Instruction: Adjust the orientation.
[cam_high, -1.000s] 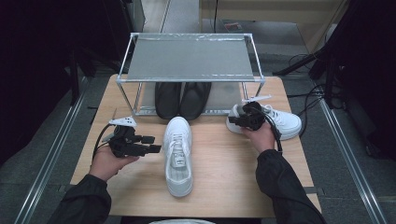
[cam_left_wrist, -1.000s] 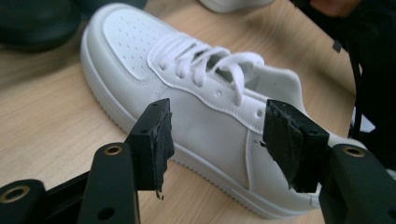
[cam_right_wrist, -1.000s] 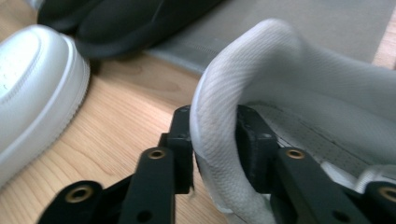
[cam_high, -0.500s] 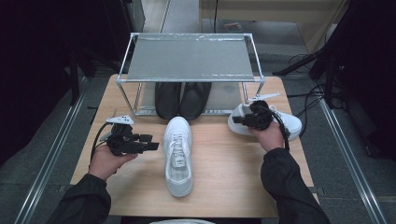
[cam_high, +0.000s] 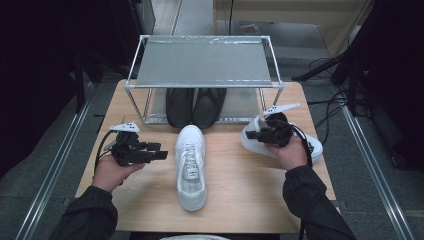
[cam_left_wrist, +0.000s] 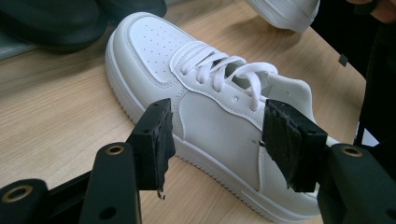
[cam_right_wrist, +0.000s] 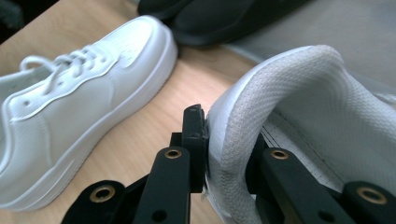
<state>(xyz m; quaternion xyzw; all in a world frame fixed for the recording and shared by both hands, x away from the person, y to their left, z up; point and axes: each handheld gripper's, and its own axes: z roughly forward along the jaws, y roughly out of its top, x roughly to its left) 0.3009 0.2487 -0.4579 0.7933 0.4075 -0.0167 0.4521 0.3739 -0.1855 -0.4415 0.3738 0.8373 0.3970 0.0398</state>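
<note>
Bare surface (cam_high: 245, 185) lies open between the centre shoe (cam_high: 191, 165) and the right shoe (cam_high: 260, 141). Black shoes (cam_high: 195, 106) fill the low space under the rack (cam_high: 202, 65), blocking entry there.

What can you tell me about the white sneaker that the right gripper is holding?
The white low-top sneaker with a thick white sole sits at the table's right side, before the metal rack. It looks like smooth leather with a padded textile collar lining. The right gripper pinches the collar wall, one jaw outside and one inside; its jaws have just been closing. Whether the sole touches the table is unclear.
</note>
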